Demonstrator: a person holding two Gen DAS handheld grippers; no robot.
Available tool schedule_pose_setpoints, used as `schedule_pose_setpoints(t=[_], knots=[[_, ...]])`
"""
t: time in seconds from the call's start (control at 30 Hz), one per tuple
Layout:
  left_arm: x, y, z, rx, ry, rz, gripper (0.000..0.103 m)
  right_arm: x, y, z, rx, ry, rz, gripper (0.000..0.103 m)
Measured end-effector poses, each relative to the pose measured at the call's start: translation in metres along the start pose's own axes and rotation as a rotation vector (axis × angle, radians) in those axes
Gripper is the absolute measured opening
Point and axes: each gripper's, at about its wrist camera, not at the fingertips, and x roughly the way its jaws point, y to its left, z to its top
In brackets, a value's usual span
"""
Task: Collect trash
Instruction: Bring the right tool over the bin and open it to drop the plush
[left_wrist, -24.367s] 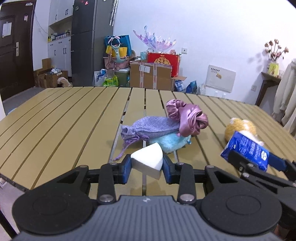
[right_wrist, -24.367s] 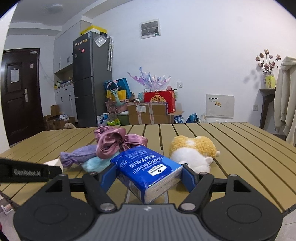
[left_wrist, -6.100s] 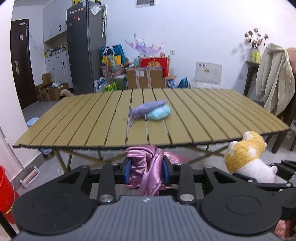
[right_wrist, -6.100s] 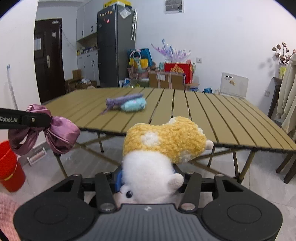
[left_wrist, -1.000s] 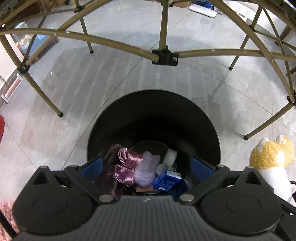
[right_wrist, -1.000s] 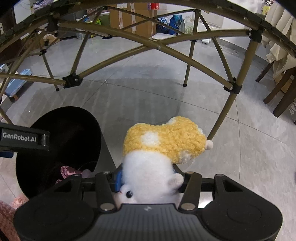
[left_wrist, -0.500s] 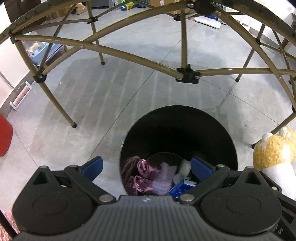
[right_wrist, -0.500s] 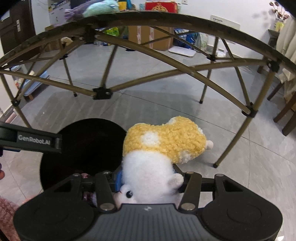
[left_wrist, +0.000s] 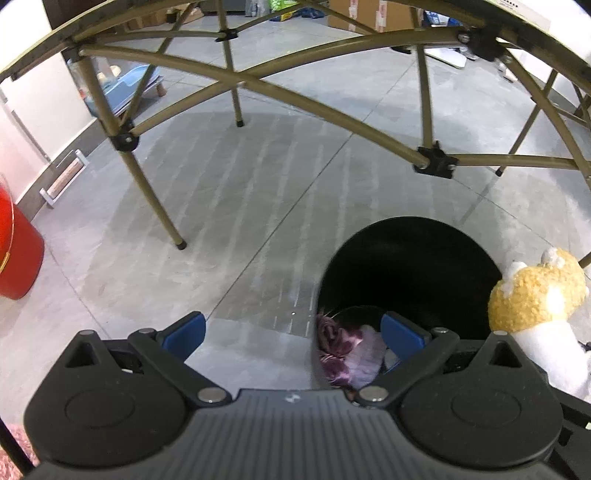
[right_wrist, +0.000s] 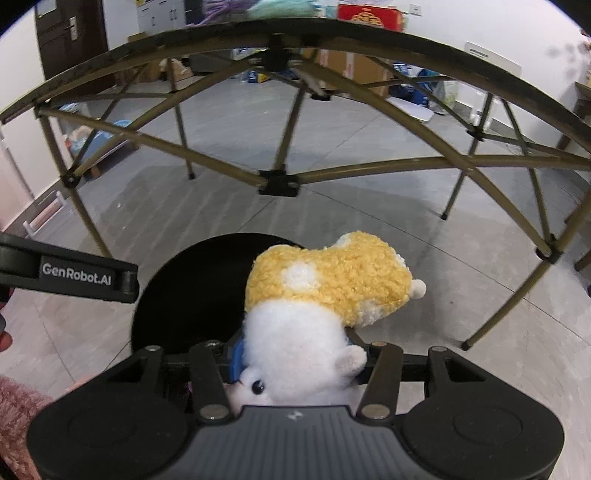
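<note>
1. We see the right gripper clamped on the plush toy, held above the black bin.
2. The left gripper stands wide apart, empty, beside the bin's rim.
3. Pink fabric lies inside the bin.

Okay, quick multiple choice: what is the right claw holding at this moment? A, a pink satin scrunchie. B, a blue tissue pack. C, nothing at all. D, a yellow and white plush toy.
D: in the right wrist view the right claw is shut on the yellow and white plush toy, held over the black bin. The left claw is open and holds nothing.
</note>
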Motion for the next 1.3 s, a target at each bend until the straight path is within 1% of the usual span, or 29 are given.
schedule_pose_setpoints(t=[0.3, 0.5, 0.77, 0.97, 1.03, 1.07, 1.13, 1.17, 1.2, 1.27, 1.3], knots=[[0.003, 0.031, -0.005, -0.030, 0.014, 0.034, 0.103, 0.016, 0.032, 0.005, -0.034, 0.032, 0.038, 0.050], [0.009, 0.044, -0.006, -0.053, 0.030, 0.057, 0.103, 0.031, 0.045, 0.006, -0.048, 0.060, 0.044, 0.050], [0.015, 0.044, -0.007, -0.046, 0.041, 0.071, 0.103, 0.045, 0.046, 0.005, -0.039, 0.099, 0.034, 0.050], [0.016, 0.044, -0.007, -0.043, 0.047, 0.071, 0.103, 0.048, 0.046, 0.005, -0.040, 0.099, 0.038, 0.050], [0.016, 0.044, -0.007, -0.043, 0.046, 0.070, 0.103, 0.048, 0.045, 0.006, -0.036, 0.093, 0.030, 0.052], [0.016, 0.043, -0.007, -0.043, 0.046, 0.069, 0.103, 0.048, 0.044, 0.006, -0.033, 0.092, 0.024, 0.053], [0.017, 0.043, -0.007, -0.042, 0.047, 0.067, 0.103, 0.049, 0.042, 0.007, -0.030, 0.094, 0.016, 0.067], [0.017, 0.043, -0.007, -0.042, 0.048, 0.066, 0.103, 0.049, 0.042, 0.007, -0.027, 0.095, 0.018, 0.083], [0.017, 0.043, -0.007, -0.043, 0.047, 0.066, 0.103, 0.049, 0.042, 0.007, -0.025, 0.095, 0.018, 0.091], [0.016, 0.043, -0.006, -0.043, 0.048, 0.065, 0.103, 0.048, 0.042, 0.007, -0.026, 0.091, 0.025, 0.094], [0.017, 0.043, -0.006, -0.042, 0.048, 0.066, 0.103, 0.047, 0.042, 0.008, -0.027, 0.090, 0.025, 0.099]])
